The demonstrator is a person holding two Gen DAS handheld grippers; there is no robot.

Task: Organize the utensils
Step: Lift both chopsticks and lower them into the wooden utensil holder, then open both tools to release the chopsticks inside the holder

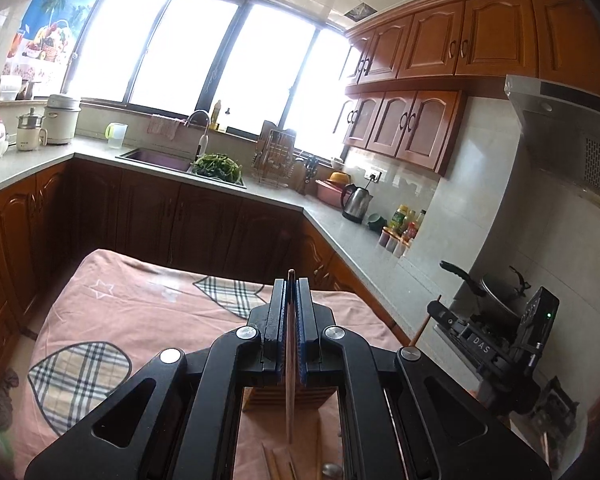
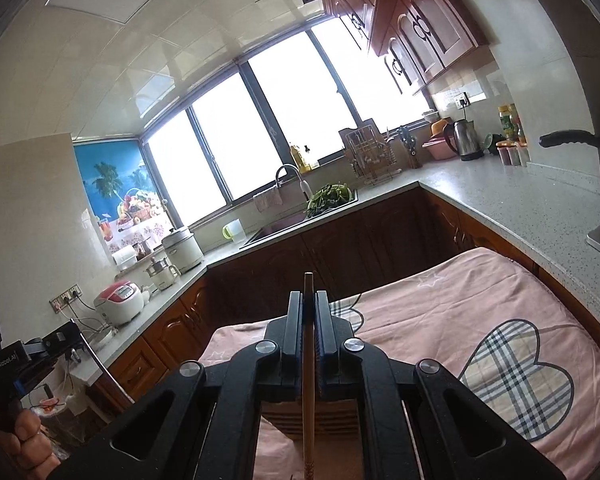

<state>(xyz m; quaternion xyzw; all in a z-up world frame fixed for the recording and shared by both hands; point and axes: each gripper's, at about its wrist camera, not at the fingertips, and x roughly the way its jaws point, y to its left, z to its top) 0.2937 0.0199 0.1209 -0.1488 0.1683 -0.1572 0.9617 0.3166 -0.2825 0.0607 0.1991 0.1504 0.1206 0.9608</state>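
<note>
Each claw pinches one wooden chopstick, lifted above the surface's near edge.
Left claw (image 1: 291,292) and right claw (image 2: 309,304) clamp a light, stiff, slippery chopstick (image 1: 289,380) (image 2: 308,380) mid-shaft; you keep the squeeze firm so neither pivots.

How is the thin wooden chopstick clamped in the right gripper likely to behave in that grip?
The chopstick looks stiff and light: it stands straight between the shut pads of the right gripper, with no sag. Being thin and smooth, it may pivot or slip if bumped. Laid on the pink cloth, it would probably roll little.
</note>
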